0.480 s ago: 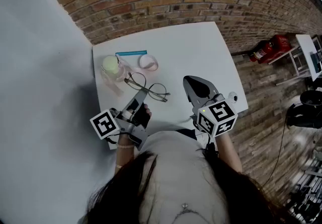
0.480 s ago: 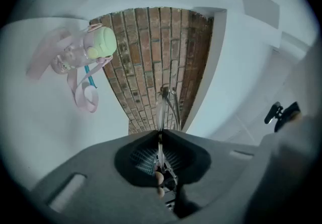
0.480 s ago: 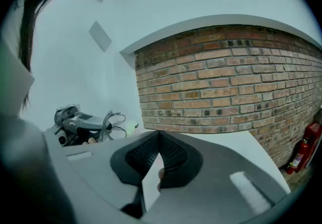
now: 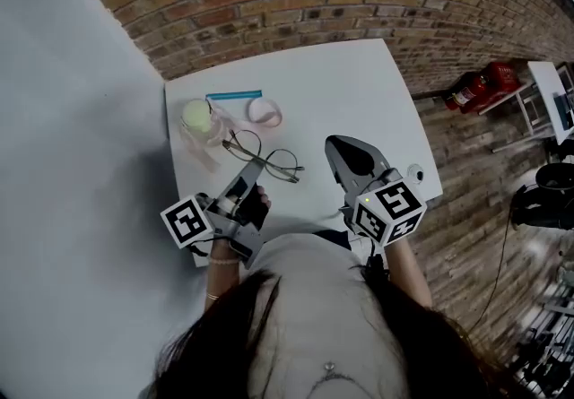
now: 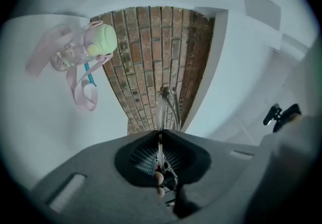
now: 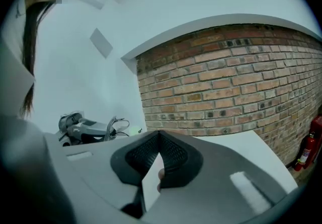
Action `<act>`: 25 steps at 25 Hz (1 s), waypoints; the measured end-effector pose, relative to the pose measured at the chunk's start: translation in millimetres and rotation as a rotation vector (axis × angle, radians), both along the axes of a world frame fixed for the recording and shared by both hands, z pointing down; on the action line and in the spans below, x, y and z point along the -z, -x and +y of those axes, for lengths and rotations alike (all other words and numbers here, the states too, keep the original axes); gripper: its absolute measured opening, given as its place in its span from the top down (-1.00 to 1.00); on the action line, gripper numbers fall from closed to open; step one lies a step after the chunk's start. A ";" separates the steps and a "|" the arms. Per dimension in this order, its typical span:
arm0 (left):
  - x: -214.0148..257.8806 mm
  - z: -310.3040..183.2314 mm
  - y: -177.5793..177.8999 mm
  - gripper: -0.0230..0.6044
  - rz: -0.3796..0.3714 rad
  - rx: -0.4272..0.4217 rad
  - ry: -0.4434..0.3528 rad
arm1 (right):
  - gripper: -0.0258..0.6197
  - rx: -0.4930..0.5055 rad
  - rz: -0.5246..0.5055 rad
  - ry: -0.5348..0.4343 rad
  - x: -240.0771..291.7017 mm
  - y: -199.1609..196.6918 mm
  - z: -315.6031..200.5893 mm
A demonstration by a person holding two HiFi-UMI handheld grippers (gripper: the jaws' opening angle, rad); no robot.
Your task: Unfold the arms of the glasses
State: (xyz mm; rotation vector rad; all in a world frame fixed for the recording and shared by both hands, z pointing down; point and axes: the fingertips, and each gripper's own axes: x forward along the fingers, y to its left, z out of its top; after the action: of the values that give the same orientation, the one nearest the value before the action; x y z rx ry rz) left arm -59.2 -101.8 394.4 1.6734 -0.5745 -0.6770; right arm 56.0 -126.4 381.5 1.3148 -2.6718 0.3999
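Note:
Thin wire-framed glasses (image 4: 269, 160) with round lenses are held just above the white table (image 4: 359, 92), near its front left. My left gripper (image 4: 250, 170) is shut on them from the near side. In the left gripper view the frame (image 5: 166, 107) sticks out edge-on from between the closed pads (image 5: 151, 155). My right gripper (image 4: 336, 146) hovers to the right of the glasses, apart from them, its jaws shut on nothing. From the right gripper view (image 6: 160, 135) the left gripper (image 6: 80, 128) and the glasses (image 6: 115, 125) show at the far left.
A clear bottle with a pale green lid (image 4: 197, 117) and a pink strap (image 4: 265, 110) stands behind the glasses, with a blue strip (image 4: 235, 94) beyond it. A small white object (image 4: 414, 173) lies at the table's right edge. A brick wall (image 4: 341, 3) stands behind the table, with a red fire extinguisher (image 4: 475, 88) to the right.

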 end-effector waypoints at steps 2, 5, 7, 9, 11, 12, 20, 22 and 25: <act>-0.3 -0.2 -0.1 0.86 0.002 -0.003 0.002 | 0.91 0.017 -0.013 -0.007 2.9 2.7 1.2; -0.7 0.1 -0.5 0.86 0.013 -0.007 0.006 | 0.91 0.042 -0.032 -0.015 6.0 5.7 3.9; -0.4 0.2 -0.6 0.86 0.019 -0.007 0.005 | 0.91 0.060 -0.038 -0.019 7.1 7.5 6.3; -0.4 0.0 -0.5 0.86 0.023 -0.005 0.006 | 0.91 0.076 -0.042 -0.020 7.4 9.4 8.0; -0.1 -0.2 -0.3 0.86 0.027 -0.004 0.006 | 0.91 0.092 -0.043 -0.022 7.5 12.0 9.8; 0.3 -0.2 -0.3 0.86 0.027 -0.004 0.005 | 0.91 0.101 -0.042 -0.024 8.2 13.5 11.0; 3.2 0.4 -0.2 0.86 0.039 -0.005 0.006 | 0.86 0.179 -0.057 -0.040 18.2 24.3 20.2; 2.9 0.1 0.2 0.86 0.045 -0.006 0.007 | 0.85 0.191 -0.062 -0.041 18.2 25.9 21.4; 1.5 -0.1 0.8 0.86 0.049 -0.009 0.009 | 0.83 0.209 -0.068 -0.041 17.6 28.7 23.6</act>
State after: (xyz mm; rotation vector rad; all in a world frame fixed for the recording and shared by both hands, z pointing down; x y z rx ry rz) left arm -60.0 -101.9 392.9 1.6455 -0.5340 -0.7057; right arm 27.3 -102.9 363.8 1.0345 -2.8513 0.3720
